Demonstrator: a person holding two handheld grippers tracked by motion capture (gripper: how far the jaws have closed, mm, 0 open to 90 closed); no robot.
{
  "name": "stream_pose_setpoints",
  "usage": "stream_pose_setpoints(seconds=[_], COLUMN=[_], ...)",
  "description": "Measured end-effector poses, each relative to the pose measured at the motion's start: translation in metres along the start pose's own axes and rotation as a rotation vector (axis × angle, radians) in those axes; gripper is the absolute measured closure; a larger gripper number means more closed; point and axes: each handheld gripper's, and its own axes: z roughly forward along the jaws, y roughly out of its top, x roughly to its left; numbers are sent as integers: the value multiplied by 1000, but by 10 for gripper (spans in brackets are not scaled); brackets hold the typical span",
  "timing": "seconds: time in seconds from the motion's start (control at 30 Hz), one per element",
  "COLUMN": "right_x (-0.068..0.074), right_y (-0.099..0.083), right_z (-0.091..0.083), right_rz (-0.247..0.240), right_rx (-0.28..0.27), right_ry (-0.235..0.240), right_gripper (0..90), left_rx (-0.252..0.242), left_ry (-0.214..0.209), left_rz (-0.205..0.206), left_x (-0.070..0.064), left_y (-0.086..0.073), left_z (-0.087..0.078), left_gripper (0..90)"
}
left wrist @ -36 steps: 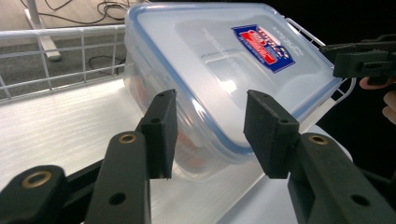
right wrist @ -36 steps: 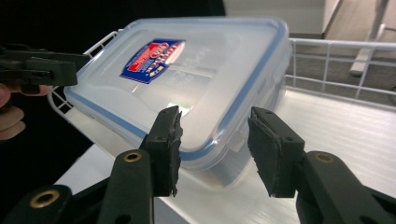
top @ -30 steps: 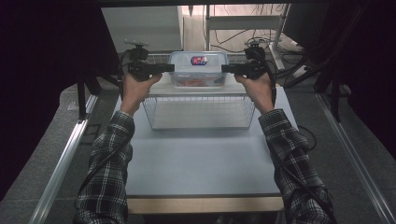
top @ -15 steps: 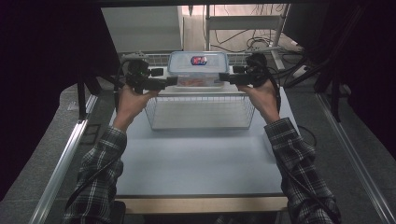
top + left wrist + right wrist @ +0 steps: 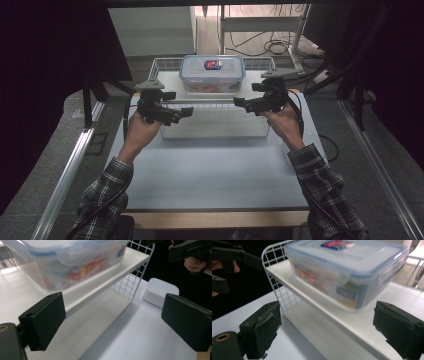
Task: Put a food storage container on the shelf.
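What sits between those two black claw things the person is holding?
In the high view, only the wire rack's front edge lies between the left gripper and right gripper; nothing else.

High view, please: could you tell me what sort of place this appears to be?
Probably a lab or recording workstation, not a home: a plain white table holding a wire shelf rack, cables on the floor behind, and dark curtains around.
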Motion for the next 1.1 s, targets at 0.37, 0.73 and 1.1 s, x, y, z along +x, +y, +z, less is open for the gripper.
stream_pose_setpoints(seconds=[0.37, 0.73, 1.1], right_x=[13, 26, 34], right_y=[-31, -61, -92], right_z=[-4, -12, -15], right_rz=[-20, -29, -59], right_rx=[17, 32, 55], right_ry=[29, 56, 39], right_gripper=[52, 53, 6], left_rx=[-11, 47, 42], left_ry=[37, 22, 32], left_rz=[41, 56, 31], left_x=[-21, -41, -45], left_y=[-36, -62, -93], left_z=[2, 8, 10], left_gripper=[53, 51, 48])
